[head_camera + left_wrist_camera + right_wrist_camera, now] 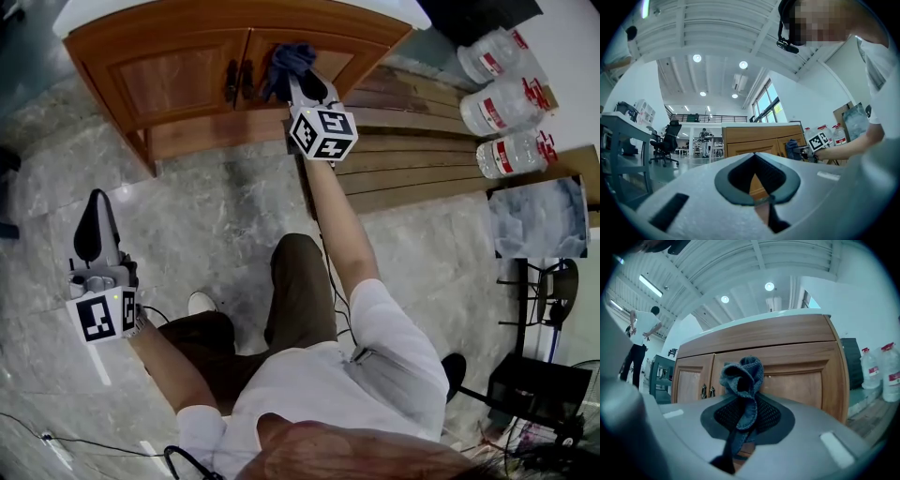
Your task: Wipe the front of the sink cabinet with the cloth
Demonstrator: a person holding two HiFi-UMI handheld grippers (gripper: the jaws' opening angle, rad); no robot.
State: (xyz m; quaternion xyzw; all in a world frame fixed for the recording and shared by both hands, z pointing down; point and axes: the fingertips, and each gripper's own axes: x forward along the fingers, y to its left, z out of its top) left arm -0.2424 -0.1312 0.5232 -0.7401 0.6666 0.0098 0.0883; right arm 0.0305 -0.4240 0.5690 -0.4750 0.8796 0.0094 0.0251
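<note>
The wooden sink cabinet [178, 80] stands at the top of the head view, both doors closed. My right gripper [300, 77] reaches out to its right door, shut on a bunched dark blue cloth [291, 62]. The cloth is at or just in front of the door panel, beside the two dark handles [237, 80]. In the right gripper view the cloth [742, 376] sticks up from between the jaws of that gripper [742, 397], with the cabinet [801, 380] close behind. My left gripper [95, 199] hangs low at the left, away from the cabinet, shut and holding nothing.
Three big water jugs [506, 103] lie on wooden planks [422, 155] right of the cabinet. A black stand and chair [539, 375] sit at the lower right. Cables [56, 441] run over the grey stone floor. My own legs are below the cabinet.
</note>
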